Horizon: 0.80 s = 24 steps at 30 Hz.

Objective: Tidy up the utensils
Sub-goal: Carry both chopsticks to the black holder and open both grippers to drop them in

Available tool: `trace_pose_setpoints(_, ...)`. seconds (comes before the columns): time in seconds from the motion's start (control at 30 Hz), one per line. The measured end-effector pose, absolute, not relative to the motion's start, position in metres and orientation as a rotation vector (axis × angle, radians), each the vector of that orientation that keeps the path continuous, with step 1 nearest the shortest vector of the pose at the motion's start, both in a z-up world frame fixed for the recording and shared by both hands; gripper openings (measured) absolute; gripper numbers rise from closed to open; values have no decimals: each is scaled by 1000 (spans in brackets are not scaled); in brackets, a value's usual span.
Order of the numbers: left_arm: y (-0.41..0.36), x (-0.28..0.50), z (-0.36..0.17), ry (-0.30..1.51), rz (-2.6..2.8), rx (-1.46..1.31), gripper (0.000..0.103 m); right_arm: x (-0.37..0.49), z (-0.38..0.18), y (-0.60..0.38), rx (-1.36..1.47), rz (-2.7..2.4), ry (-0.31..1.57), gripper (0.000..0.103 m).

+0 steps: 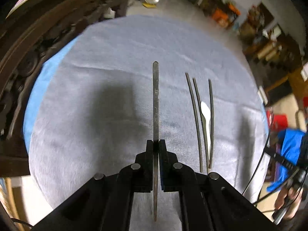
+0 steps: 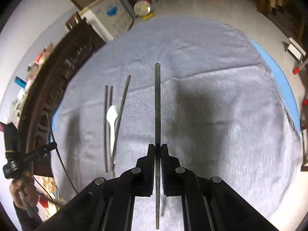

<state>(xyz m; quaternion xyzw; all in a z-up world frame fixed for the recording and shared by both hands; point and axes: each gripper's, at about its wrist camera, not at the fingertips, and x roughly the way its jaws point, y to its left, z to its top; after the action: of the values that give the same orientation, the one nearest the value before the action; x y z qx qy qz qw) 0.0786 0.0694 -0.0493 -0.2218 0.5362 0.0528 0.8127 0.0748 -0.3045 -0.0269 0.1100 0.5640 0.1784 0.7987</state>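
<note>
Grey cloth (image 1: 107,100) beneath down-tilted tools

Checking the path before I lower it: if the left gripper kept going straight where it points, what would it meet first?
Probably bare grey cloth. The left gripper holds a chopstick, whose tip would land first; depth is unclear.

In the left wrist view, the chopstick (image 1: 156,104) clamped in the left gripper (image 1: 156,144) stands over the tablecloth (image 1: 86,115), with three chopsticks (image 1: 198,127) and a spoon (image 1: 206,115) lying on the cloth to its right. In the right wrist view, the right gripper (image 2: 157,148) clamps another chopstick (image 2: 157,105); the same group lies to its left. The spoon lies among the three chopsticks, roughly parallel to them.
</note>
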Motion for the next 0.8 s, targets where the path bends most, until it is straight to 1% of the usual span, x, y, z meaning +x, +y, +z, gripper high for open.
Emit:
trace_pose_setpoints(0.1, 73, 56, -40, 1081, 125, -532, 5, 57, -20, -312, 296, 382, 1160, 7)
trace_pose_setpoints(0.2, 86, 58, -25, 1020, 127, -573, 5, 38, -8, -319, 348, 386, 1107, 7)
trace_pose_setpoints(0.5, 86, 14, 18, 807, 118, -677, 5, -11, 36, -329, 513, 403, 907, 7)
trace_pose_setpoints(0.63, 80, -6, 43, 694, 118, -693, 5, -29, 59, -324, 561, 435, 807, 7)
trace_pose_setpoints(0.8, 57, -19, 58, 601, 96, -662, 5, -45, 73, -302, 562, 467, 717, 7)
